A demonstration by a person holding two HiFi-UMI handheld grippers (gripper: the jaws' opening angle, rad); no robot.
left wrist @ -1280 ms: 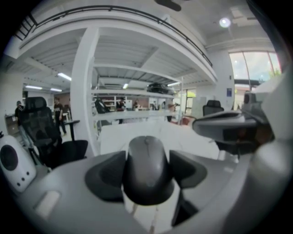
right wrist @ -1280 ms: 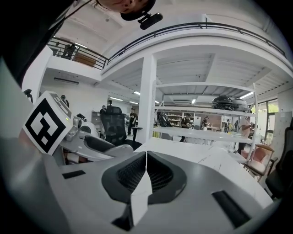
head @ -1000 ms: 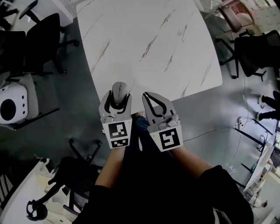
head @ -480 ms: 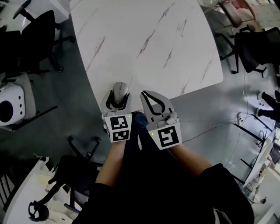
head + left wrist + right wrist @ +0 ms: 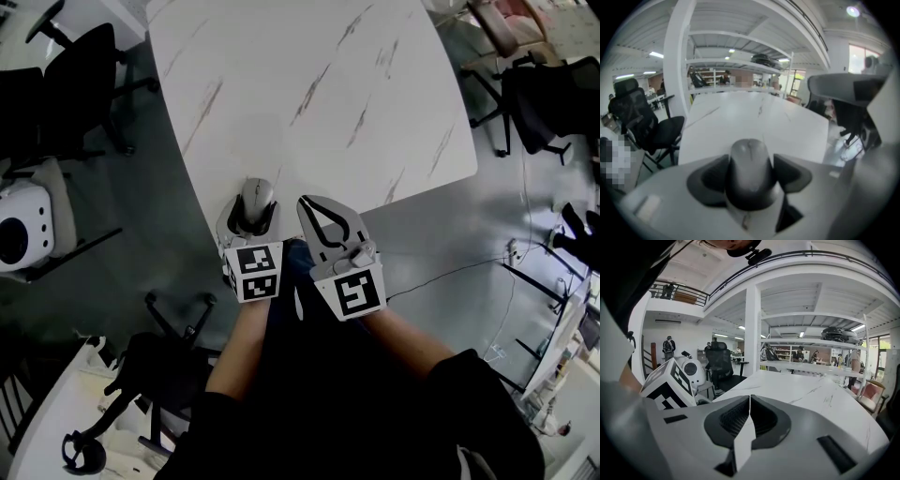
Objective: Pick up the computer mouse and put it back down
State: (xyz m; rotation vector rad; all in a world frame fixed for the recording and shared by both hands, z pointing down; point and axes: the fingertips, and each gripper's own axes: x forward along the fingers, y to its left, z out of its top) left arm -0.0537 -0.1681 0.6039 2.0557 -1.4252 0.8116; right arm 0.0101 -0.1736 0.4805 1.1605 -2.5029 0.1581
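White, marble-veined table [image 5: 309, 84] fills the head view, with both grippers side by side at its near edge. The left gripper [image 5: 251, 210] holds the grey computer mouse [image 5: 257, 195] over that edge. Only its own view shows the dark pads [image 5: 793, 172] pressing the mouse's flanks, jaws wide apart. The right gripper [image 5: 307, 204] view alone shows its jaws met and empty.

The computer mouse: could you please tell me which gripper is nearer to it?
Left. The left gripper grips the computer mouse between its jaws. The right gripper, shut and empty, sits just to the mouse's right, not touching it.
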